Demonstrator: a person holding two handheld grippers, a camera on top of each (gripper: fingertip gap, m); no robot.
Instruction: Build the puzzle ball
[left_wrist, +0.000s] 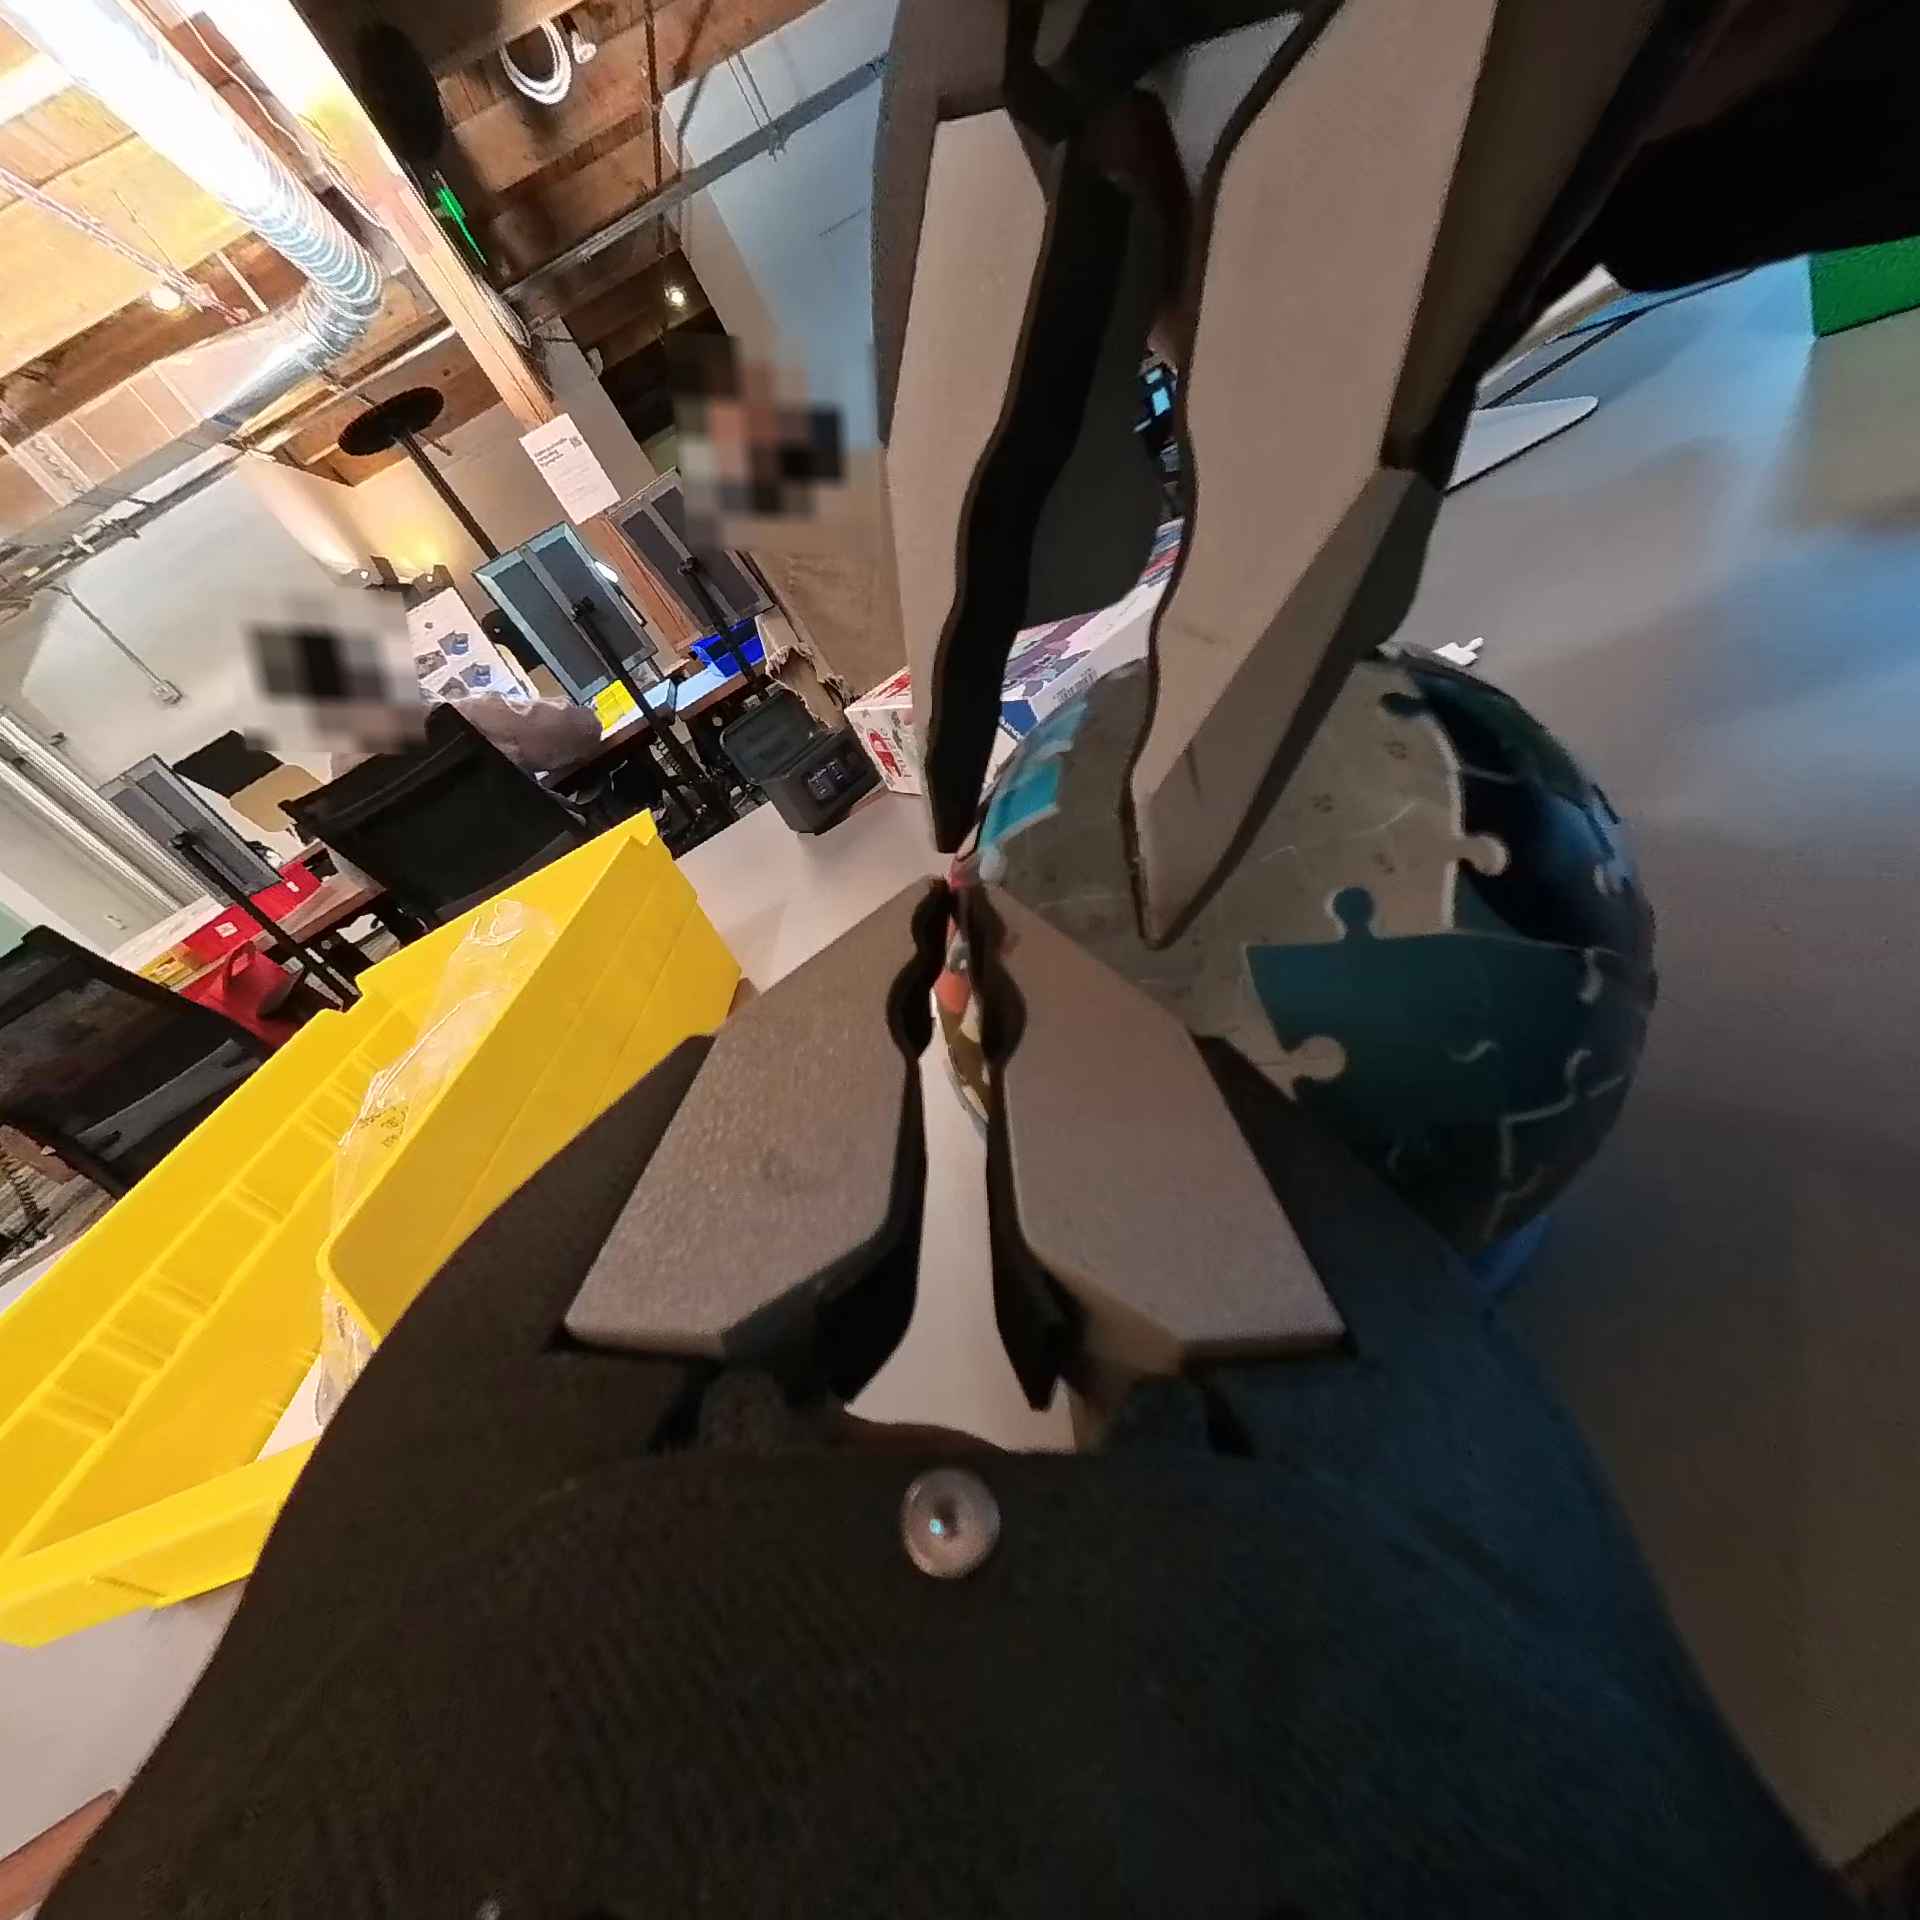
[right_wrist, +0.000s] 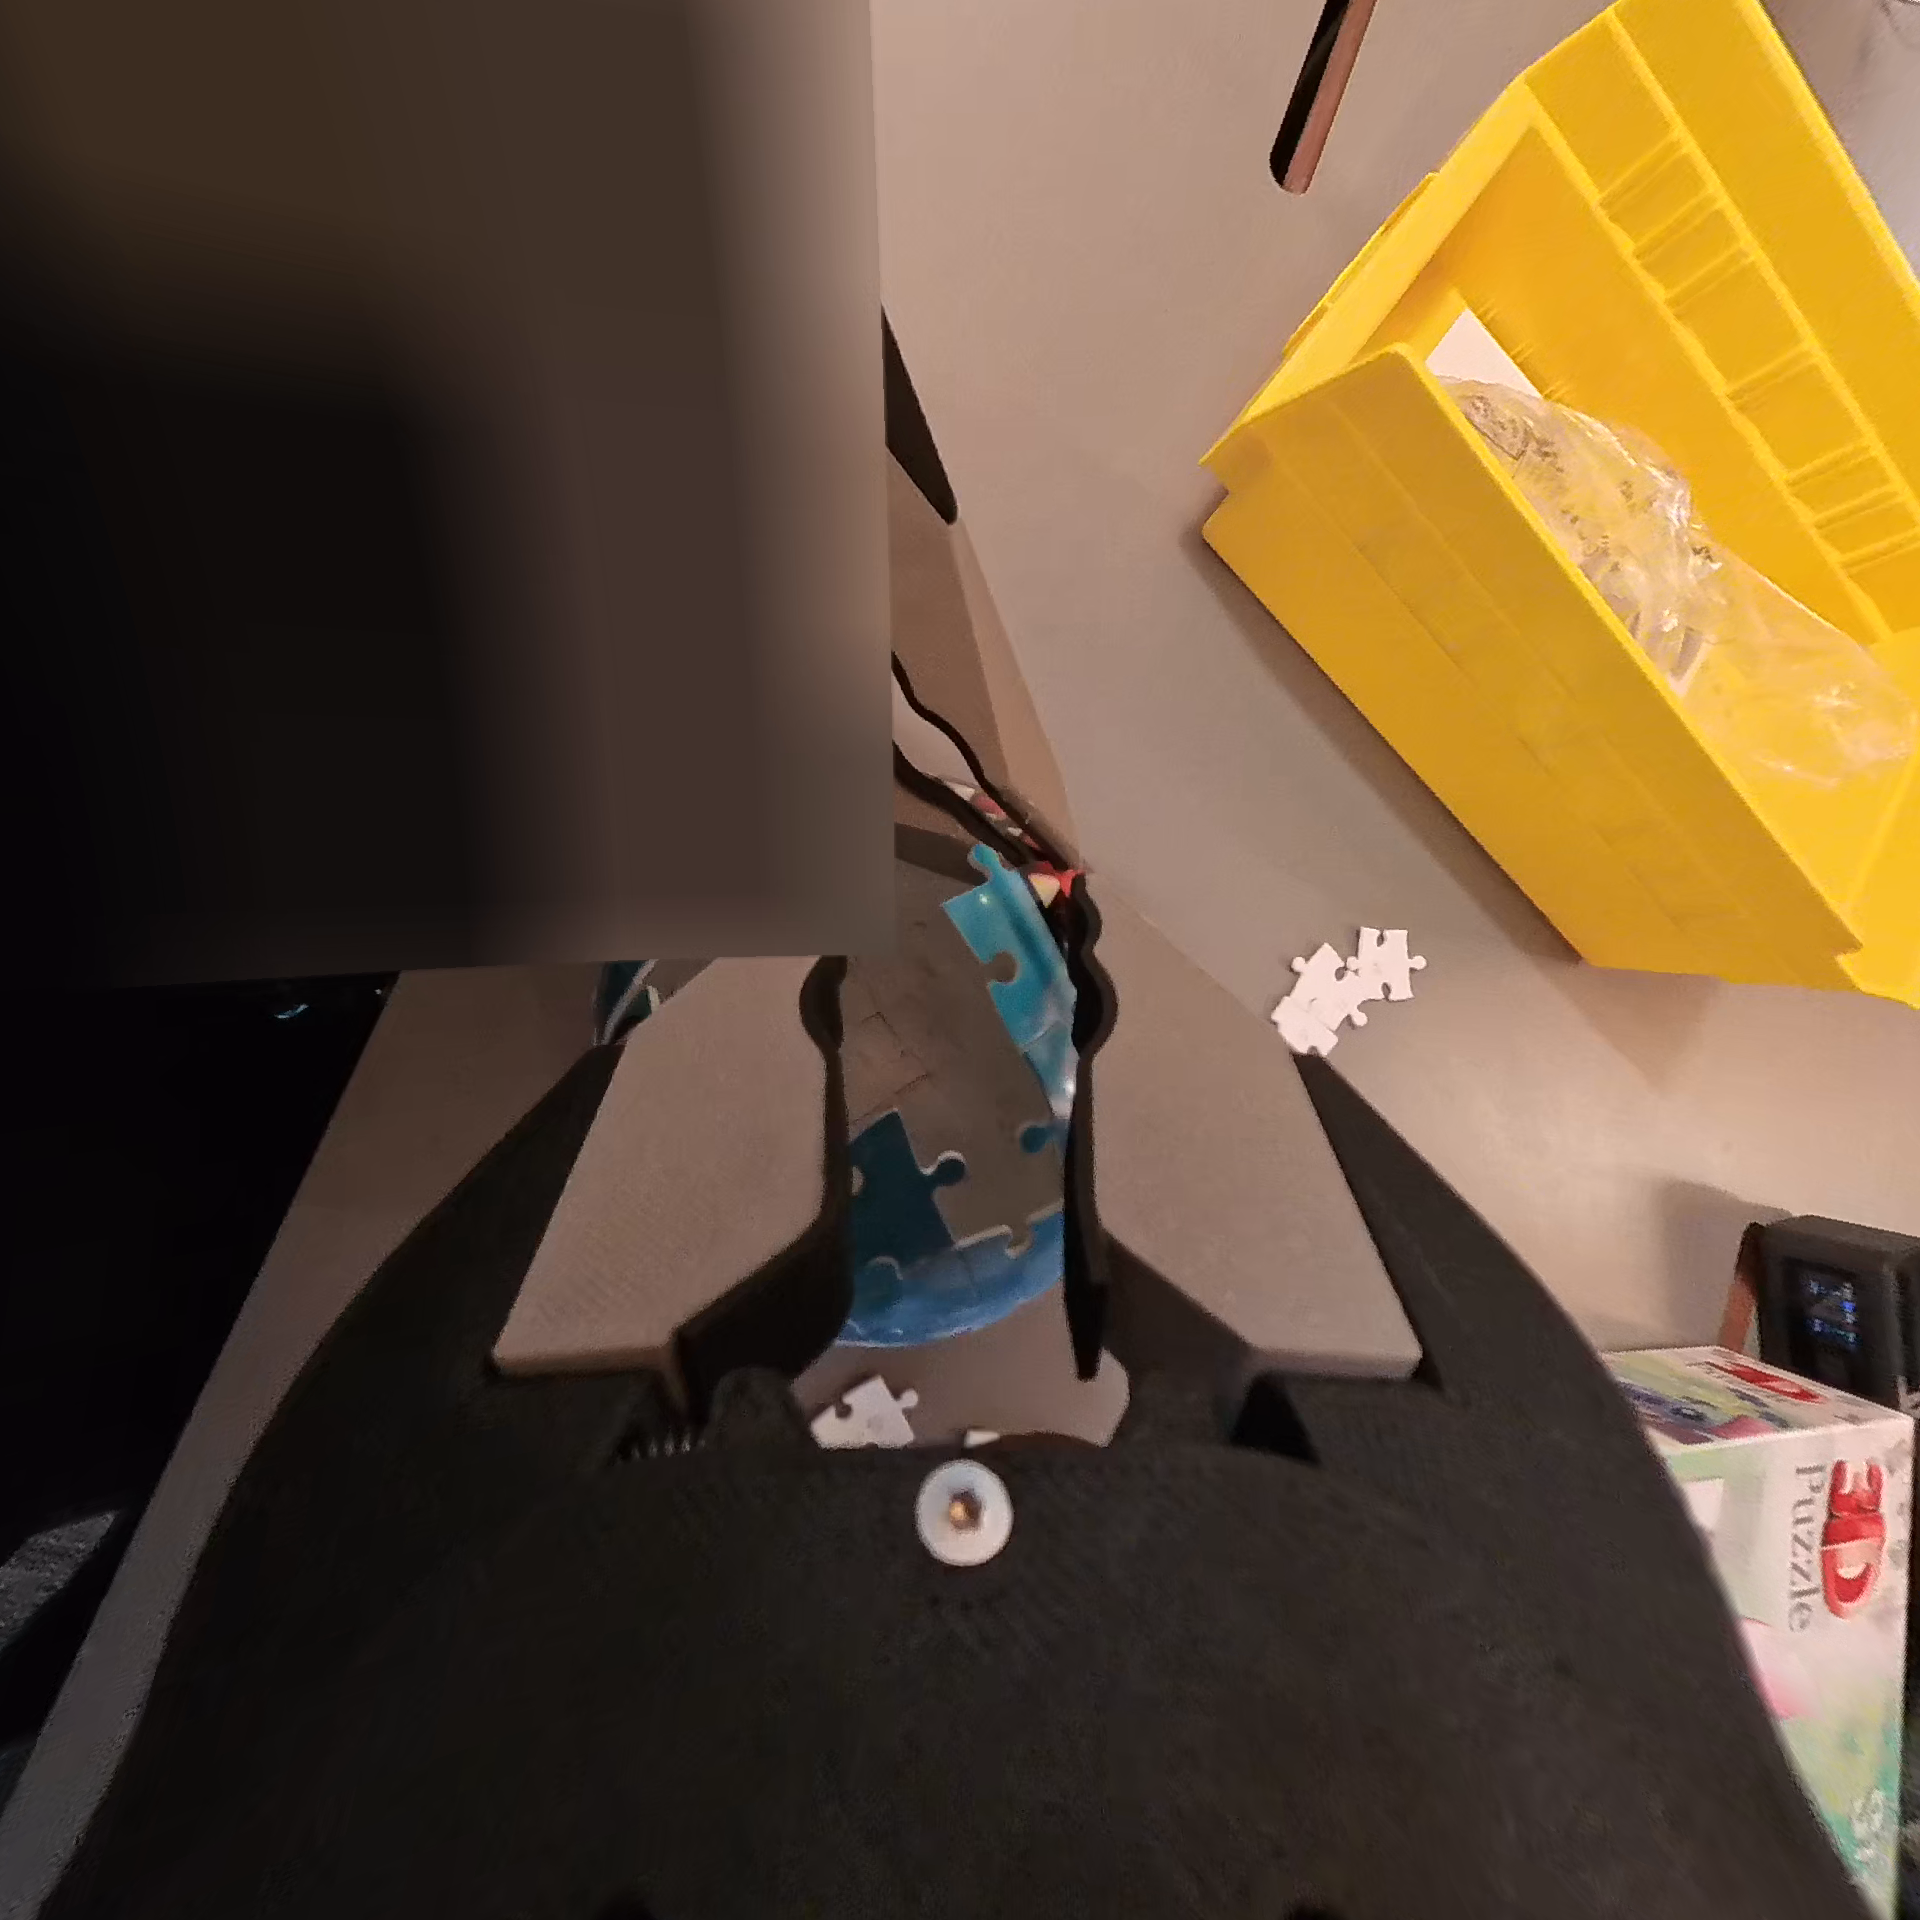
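Observation:
The part-built puzzle ball (left_wrist: 1455, 997) stands on the grey table, its shell blue and teal outside and grey inside. It shows between the fingers in the right wrist view (right_wrist: 904, 1184). My left gripper (left_wrist: 951, 904) is shut on a small puzzle piece (left_wrist: 954, 987) with red and white print, held at the ball's open rim. The piece also shows in the right wrist view (right_wrist: 1044, 885). My right gripper (right_wrist: 956, 961) is open and comes down from above (left_wrist: 1055, 878), one finger inside the shell and one outside the rim.
Stacked yellow bins (right_wrist: 1558, 571) with a clear plastic bag (right_wrist: 1662, 540) lie left of the ball (left_wrist: 416, 1091). Loose white-backed pieces (right_wrist: 1345, 982) lie on the table. The puzzle box (right_wrist: 1787, 1538) and a black device (right_wrist: 1829, 1309) stand behind. A blue ring (left_wrist: 1517, 1257) supports the ball. The tips of both grippers are at nearly the same place.

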